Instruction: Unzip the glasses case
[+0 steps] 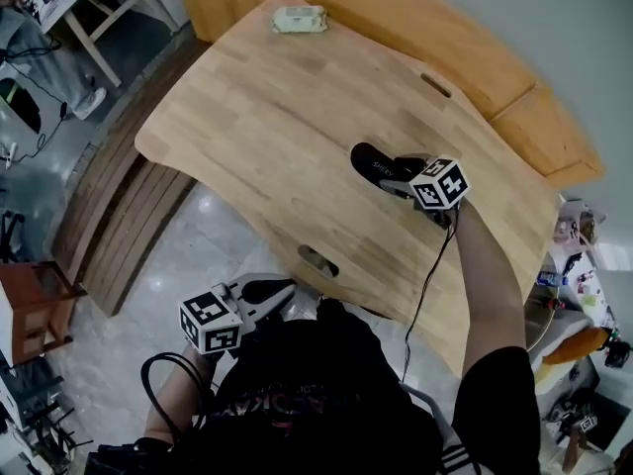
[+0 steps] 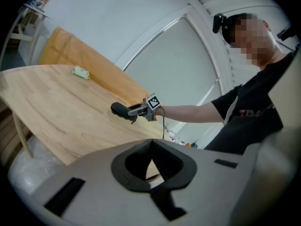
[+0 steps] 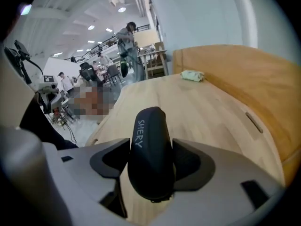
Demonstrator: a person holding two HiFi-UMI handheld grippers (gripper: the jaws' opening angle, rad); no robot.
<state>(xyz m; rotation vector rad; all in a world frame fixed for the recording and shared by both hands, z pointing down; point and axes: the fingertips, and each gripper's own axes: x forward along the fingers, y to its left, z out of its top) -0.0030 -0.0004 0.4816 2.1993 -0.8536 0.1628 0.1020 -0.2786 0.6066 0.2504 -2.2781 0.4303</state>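
Note:
The black glasses case [image 1: 374, 164] with white lettering is held over the middle right of the wooden table [image 1: 287, 107]. My right gripper [image 1: 391, 173] is shut on it, one pad on each long side, and the case [image 3: 150, 145] sticks out forward between the jaws. No zipper pull shows from here. My left gripper [image 1: 280, 290] hangs shut and empty near the person's body, off the table's near edge. From the left gripper view the case [image 2: 121, 110] and right gripper [image 2: 141, 109] sit low over the tabletop; I cannot tell if the case touches it.
A small pale green packet [image 1: 300, 19] lies at the table's far end. The tabletop has a narrow slot [image 1: 435, 85] and an oval cutout [image 1: 316, 260] near its front edge. An orange wooden panel [image 1: 514, 77] stands behind. A cable [image 1: 425, 285] trails from the right gripper.

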